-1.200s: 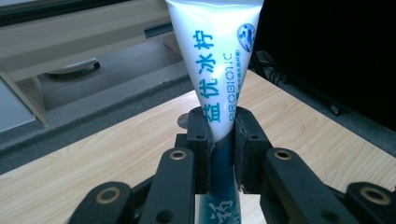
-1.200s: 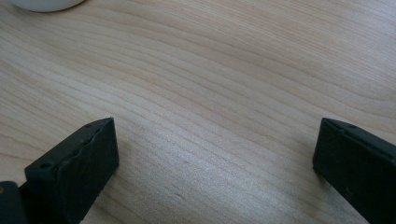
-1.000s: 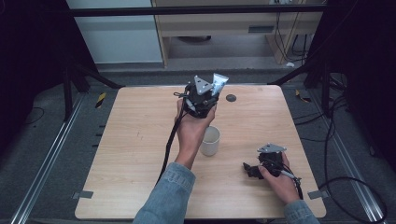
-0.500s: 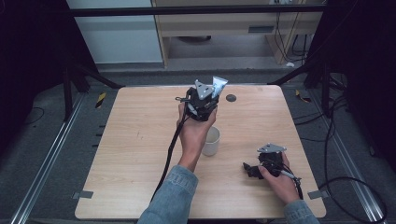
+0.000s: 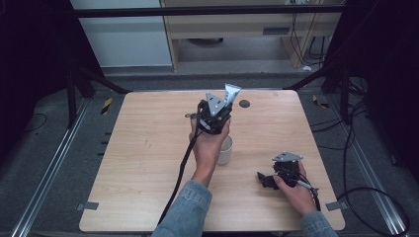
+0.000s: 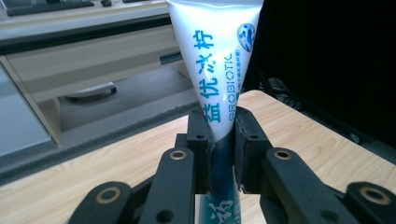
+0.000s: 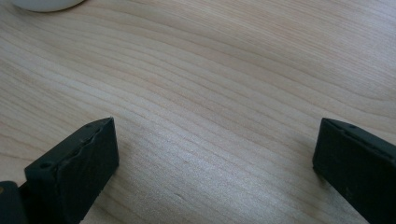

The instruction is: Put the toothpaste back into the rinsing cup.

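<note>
A white and teal toothpaste tube (image 6: 219,74) stands upright between the jaws of my left gripper (image 6: 220,154), which is shut on it. In the high view that left gripper (image 5: 217,111) is held up above the middle of the table, with the tube's flat end (image 5: 231,92) pointing up and away. A white cup (image 5: 225,149) stands on the table just below and right of the left hand; its rim (image 7: 44,4) shows at the top left of the right gripper view. My right gripper (image 5: 269,178) rests low on the table at the front right, open, with bare wood between its pads (image 7: 77,163).
A small dark round spot (image 5: 244,103) marks the far side of the wooden table (image 5: 143,148). A black cable (image 5: 182,168) trails from the left gripper toward the front edge. Black frame legs and cables stand around the table. A desk stands beyond the far edge.
The left hand with the tube has drifted slightly toward the near side and right, closer over the cup. The right gripper has stayed still.
</note>
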The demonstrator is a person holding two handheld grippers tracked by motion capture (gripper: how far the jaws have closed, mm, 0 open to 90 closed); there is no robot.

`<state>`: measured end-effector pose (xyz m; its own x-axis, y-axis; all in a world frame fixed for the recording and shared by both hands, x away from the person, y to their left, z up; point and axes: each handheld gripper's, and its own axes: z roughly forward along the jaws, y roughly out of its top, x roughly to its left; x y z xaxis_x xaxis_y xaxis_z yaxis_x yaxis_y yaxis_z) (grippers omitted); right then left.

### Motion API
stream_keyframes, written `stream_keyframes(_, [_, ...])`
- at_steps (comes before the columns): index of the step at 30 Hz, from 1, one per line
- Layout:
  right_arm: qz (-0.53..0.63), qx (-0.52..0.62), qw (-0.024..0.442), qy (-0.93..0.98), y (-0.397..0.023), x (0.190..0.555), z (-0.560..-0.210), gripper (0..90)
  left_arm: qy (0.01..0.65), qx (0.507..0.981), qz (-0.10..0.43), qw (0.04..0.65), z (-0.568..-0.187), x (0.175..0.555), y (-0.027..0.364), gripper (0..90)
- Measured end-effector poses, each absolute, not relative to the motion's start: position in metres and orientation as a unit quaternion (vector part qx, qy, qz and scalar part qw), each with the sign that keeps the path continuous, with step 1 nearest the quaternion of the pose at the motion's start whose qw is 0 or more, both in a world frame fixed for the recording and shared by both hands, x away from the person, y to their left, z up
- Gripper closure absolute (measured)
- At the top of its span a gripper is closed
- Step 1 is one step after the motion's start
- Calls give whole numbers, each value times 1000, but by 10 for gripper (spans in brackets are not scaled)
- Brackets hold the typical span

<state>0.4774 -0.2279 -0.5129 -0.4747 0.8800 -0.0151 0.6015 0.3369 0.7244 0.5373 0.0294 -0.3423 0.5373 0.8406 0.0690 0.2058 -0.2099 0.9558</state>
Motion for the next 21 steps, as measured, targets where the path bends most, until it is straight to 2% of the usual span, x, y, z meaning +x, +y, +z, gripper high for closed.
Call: stream_keyframes(21, [335, 468, 208, 791, -228, 477, -513, 5, 377, 696, 301, 531, -379, 529, 34, 785])
